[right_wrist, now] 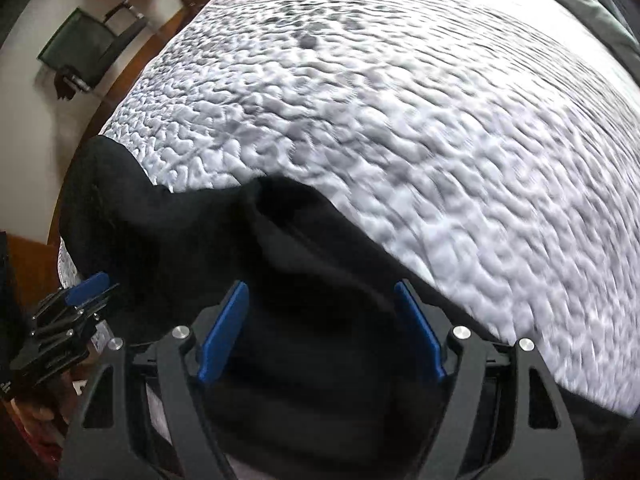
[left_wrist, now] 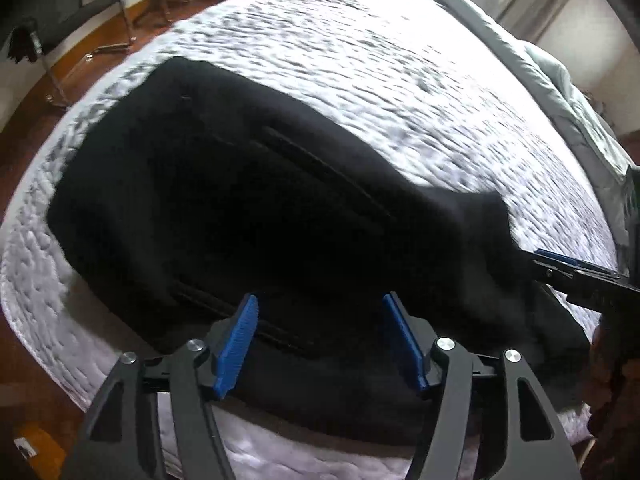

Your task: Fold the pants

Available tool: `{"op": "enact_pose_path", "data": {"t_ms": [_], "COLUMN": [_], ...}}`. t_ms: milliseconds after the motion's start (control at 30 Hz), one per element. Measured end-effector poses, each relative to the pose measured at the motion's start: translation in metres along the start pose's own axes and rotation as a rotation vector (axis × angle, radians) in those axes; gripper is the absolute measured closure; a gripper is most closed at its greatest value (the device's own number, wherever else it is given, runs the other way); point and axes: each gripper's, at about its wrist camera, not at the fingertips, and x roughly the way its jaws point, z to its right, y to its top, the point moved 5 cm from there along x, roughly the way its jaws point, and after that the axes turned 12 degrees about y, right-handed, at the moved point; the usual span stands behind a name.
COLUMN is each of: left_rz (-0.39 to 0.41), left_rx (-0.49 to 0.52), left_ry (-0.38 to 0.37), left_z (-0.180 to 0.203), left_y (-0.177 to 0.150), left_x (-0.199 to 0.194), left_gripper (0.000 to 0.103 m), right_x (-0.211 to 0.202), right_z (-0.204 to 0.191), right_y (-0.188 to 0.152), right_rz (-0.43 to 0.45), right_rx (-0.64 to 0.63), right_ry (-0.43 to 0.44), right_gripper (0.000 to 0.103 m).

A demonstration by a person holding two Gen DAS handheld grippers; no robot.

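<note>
Blue pads [left_wrist: 236, 344] line the jaws of the left gripper [left_wrist: 320, 300], which stand apart above the near edge of the black pants [left_wrist: 224, 208], with cloth seen between them but none pressed. The right gripper [right_wrist: 320, 288] likewise has its jaws spread wide over the dark fabric [right_wrist: 304, 280], gripping nothing. The pants lie folded flat on the white quilted bed cover [left_wrist: 360, 60], close to its near edge. A grey duvet [left_wrist: 560, 92] is bunched at the far side, and a chair [left_wrist: 80, 12] stands on the wooden floor [left_wrist: 24, 148].
</note>
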Motion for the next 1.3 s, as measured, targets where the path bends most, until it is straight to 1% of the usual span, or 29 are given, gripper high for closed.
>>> {"op": "enact_pose_path", "data": {"t_ms": [67, 100, 167, 200, 233, 267, 333, 400, 433, 500, 567, 600, 633, 667, 700, 733, 767, 800, 833, 900, 933, 967, 1000, 1067, 1167, 1200, 1233, 1267, 1300], "left_rz": [-0.015, -0.018, -0.014, -0.011, -0.009, -0.003, 0.034, 0.058, 0.051, 0.044, 0.047, 0.052, 0.060, 0.067, 0.068, 0.067, 0.069, 0.073, 0.080, 0.094, 0.099, 0.104, 0.108, 0.082, 0.027, -0.003, -0.014, -0.019, -0.021], "left_rx": [-0.032, -0.038, -0.031, -0.028, -0.027, -0.029, -0.022, 0.003, 0.001, -0.011, 0.012, 0.021, 0.024, 0.028, 0.035, 0.039, 0.032, 0.021, 0.014, 0.036, 0.072, 0.107, 0.160, 0.225, 0.284, 0.298, 0.304, 0.308, 0.307], "left_ry": [-0.033, -0.040, -0.034, -0.032, -0.027, -0.020, 0.009, 0.038, 0.042, 0.032, 0.033, 0.032, 0.034, 0.038, 0.042, 0.047, 0.054, 0.059, 0.050, 0.006, -0.027, -0.052, -0.092, -0.145, -0.174, -0.165, -0.140, -0.117, -0.110], "left_z": [-0.009, -0.011, -0.010, -0.009, -0.009, -0.009, -0.006, -0.003, -0.003, -0.004, -0.003, -0.002, -0.002, -0.001, -0.001, 0.000, 0.000, 0.000, 0.005, 0.021, 0.037, 0.052, 0.074, 0.105, 0.142, 0.151, 0.154, 0.155, 0.154], "left_y": [0.005, 0.007, 0.009, 0.010, 0.010, 0.011, 0.013, 0.017, 0.019, 0.022, 0.023, 0.022, 0.022, 0.021, 0.020, 0.019, 0.018, 0.017, 0.015, 0.009, 0.004, -0.001, -0.009, -0.019, -0.029, -0.030, -0.030, -0.028, -0.026], "left_x": [0.005, 0.008, 0.009, 0.009, 0.008, 0.007, 0.001, -0.001, 0.002, 0.009, 0.016, 0.019, 0.020, 0.018, 0.017, 0.015, 0.010, 0.006, -0.002, -0.013, -0.020, -0.025, -0.030, -0.029, -0.013, 0.000, 0.009, 0.019, 0.027], "left_gripper": [0.038, 0.038, 0.037, 0.036, 0.036, 0.036, 0.035, 0.034, 0.034, 0.033, 0.029, 0.028, 0.028, 0.028, 0.028, 0.028, 0.029, 0.031, 0.031, 0.031, 0.031, 0.031, 0.030, 0.030, 0.030, 0.030, 0.030, 0.030, 0.030], "right_x": [0.016, 0.021, 0.029, 0.031, 0.031, 0.029, 0.024, 0.015, 0.013, 0.017, 0.030, 0.033, 0.033, 0.027, 0.018, 0.007, -0.010, -0.024, -0.042, -0.063, -0.073, -0.084, -0.090, -0.101, -0.093, -0.084, -0.079, -0.070, -0.068], "right_z": [-0.004, -0.006, -0.010, -0.010, -0.010, -0.011, -0.013, -0.013, -0.012, -0.006, -0.002, -0.001, -0.001, -0.001, 0.001, 0.005, 0.009, 0.013, 0.020, 0.032, 0.041, 0.055, 0.063, 0.082, 0.099, 0.105, 0.113, 0.128, 0.138], "right_y": [0.010, 0.012, 0.014, 0.015, 0.016, 0.018, 0.021, 0.027, 0.032, 0.036, 0.038, 0.038, 0.037, 0.034, 0.029, 0.022, 0.013, 0.005, -0.009, -0.035, -0.048, -0.070, -0.084, -0.118, -0.144, -0.145, -0.149, -0.150, -0.152], "right_rz": [-0.032, -0.049, -0.071, -0.068, -0.065, -0.055, -0.042, -0.001, 0.017, 0.024, 0.019, 0.022, 0.038, 0.061, 0.076, 0.094, 0.128, 0.149, 0.168, 0.179, 0.178, 0.168, 0.162, 0.151, 0.117, 0.108, 0.100, 0.092, 0.095], "right_rx": [-0.026, -0.038, -0.056, -0.067, -0.069, -0.060, -0.031, -0.032, -0.013, 0.028, 0.032, 0.035, 0.029, 0.023, 0.028, 0.034, 0.036, 0.034, 0.030, 0.045, 0.063, 0.102, 0.122, 0.170, 0.224, 0.249, 0.276, 0.305, 0.321], "right_ry": [0.014, 0.023, 0.027, 0.002, 0.002, 0.022, 0.075, 0.056, 0.052, 0.045, 0.026, 0.032, 0.039, 0.054, 0.067, 0.071, 0.074, 0.068, 0.034, -0.021, -0.037, -0.053, -0.059, -0.081, -0.111, -0.112, -0.111, -0.130, -0.129], "right_gripper": [0.028, 0.031, 0.059, 0.068, 0.078, 0.095, 0.095, 0.096, 0.096, 0.096, 0.095, 0.095, 0.090, 0.082, 0.077, 0.069, 0.066, 0.066, 0.066, 0.067, 0.066, 0.067, 0.067, 0.067, 0.067, 0.067, 0.068, 0.077, 0.077]}}
